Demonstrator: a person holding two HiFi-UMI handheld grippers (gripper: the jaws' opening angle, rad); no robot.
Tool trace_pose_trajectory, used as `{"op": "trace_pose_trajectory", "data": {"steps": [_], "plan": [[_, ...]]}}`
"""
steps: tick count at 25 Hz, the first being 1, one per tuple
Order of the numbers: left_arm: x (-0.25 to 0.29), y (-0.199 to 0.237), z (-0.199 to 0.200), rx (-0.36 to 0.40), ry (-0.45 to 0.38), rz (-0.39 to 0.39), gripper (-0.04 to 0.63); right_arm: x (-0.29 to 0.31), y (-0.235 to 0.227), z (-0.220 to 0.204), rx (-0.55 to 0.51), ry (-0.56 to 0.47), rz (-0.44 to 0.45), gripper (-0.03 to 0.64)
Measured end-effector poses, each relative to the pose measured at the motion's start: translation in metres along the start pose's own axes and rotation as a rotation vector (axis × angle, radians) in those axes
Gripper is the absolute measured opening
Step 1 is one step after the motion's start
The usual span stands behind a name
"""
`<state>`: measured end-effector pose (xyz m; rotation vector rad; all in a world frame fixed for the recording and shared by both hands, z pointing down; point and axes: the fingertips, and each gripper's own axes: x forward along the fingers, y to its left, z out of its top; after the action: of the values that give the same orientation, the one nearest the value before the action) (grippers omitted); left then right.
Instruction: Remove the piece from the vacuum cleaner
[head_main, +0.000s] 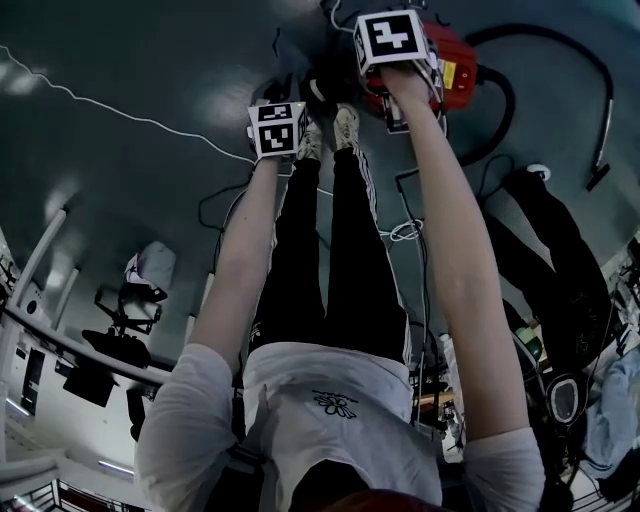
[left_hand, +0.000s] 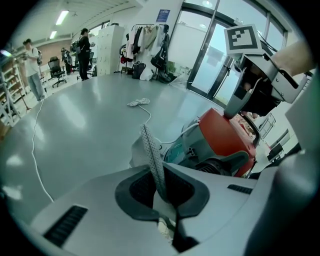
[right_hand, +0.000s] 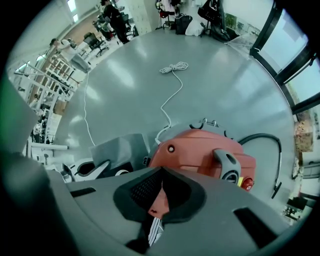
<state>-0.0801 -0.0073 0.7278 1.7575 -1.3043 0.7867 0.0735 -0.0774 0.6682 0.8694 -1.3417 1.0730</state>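
— Where's the piece?
— In the left tongs (left_hand: 158, 176). They're pinched tight on its thin perforated edge, and the piece (left_hand: 151, 150) stands up from between the pads, edge-on in the left gripper view.
— Is it off the vacuum?
— Just beside it. In the right gripper view the piece is a flat grey sheet at the left flank of the red vacuum (right_hand: 200, 152); I can't tell whether the two touch.
— And the right tongs?
— The right tongs (right_hand: 160, 192) point down over the vacuum and are clamped on it by a red tab with a small hole.
— Where does the vacuum sit?
— On the grey floor (right_hand: 220, 75), grey handle on top. A black hose (right_hand: 260, 137) curls off at one side and a white cord (right_hand: 172, 85) trails away across the floor
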Motion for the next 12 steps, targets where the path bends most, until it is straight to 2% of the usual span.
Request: {"op": "trace_pose_trajectory", "data": {"steps": [8, 12], "plan": [[0.001, -0.002, -0.004, -0.037, 0.006, -0.011, 0.017, -0.002, -0.01, 0.003, -0.088, -0.049, -0.117, 0.012], [-0.003, 0.001, -0.011, -0.041, 0.007, -0.022, 0.017, -0.001, -0.006, 0.002, -0.099, -0.049, -0.113, 0.012]]}}
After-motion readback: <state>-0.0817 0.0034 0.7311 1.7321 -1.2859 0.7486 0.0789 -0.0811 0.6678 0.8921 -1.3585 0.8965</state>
